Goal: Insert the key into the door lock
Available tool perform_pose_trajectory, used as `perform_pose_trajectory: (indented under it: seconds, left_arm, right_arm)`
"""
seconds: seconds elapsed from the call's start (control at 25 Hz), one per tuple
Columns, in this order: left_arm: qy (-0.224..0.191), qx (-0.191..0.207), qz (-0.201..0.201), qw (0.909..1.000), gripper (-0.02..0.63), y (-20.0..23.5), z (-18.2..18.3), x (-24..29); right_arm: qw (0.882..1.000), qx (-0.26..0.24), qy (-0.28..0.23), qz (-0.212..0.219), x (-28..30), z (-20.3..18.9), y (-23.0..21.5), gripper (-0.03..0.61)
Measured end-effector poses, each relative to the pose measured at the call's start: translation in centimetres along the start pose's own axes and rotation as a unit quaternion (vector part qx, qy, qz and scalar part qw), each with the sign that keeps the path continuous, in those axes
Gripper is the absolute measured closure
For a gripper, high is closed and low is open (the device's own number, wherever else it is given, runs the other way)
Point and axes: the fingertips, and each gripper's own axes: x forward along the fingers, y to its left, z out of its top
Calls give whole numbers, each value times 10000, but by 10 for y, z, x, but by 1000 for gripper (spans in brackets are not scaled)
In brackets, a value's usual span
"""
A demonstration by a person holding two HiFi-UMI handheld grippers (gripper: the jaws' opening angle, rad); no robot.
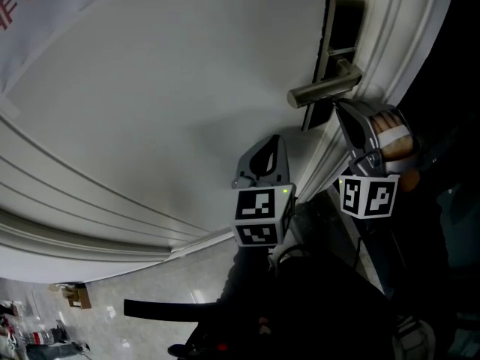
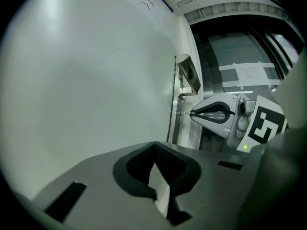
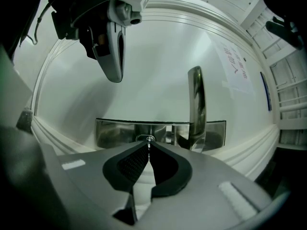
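Note:
A steel lock plate (image 1: 341, 21) with a lever handle (image 1: 322, 90) sits on the white door (image 1: 165, 88). My right gripper (image 1: 339, 105) is just below the handle, shut on a thin key (image 3: 148, 142). In the right gripper view the key's tip is at the round keyhole (image 3: 145, 138) in the plate (image 3: 115, 131), left of the handle (image 3: 195, 104); how deep it sits is hidden. From the left gripper view the right gripper (image 2: 192, 113) points the key (image 2: 184, 113) at the plate's lower edge. My left gripper (image 1: 274, 139) hangs lower left, off the door, its jaws (image 2: 153, 146) shut and holding nothing.
The moulded door frame (image 1: 397, 43) runs beside the lock, with dark space past it. A hand (image 1: 394, 135) holds the right gripper. A paper notice (image 3: 235, 66) is stuck on the door. Floor with small clutter (image 1: 75, 297) shows at the lower left.

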Motion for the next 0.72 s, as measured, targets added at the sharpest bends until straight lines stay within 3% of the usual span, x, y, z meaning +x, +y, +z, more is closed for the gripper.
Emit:
perform_pose_trajectory:
  seconds: [0.72]
  left_arm:
    - [-50,-1,-13,10000,612,-2,6,-3]
  right_arm:
    - [10000,-21,-5,22,0,2,-2,566]
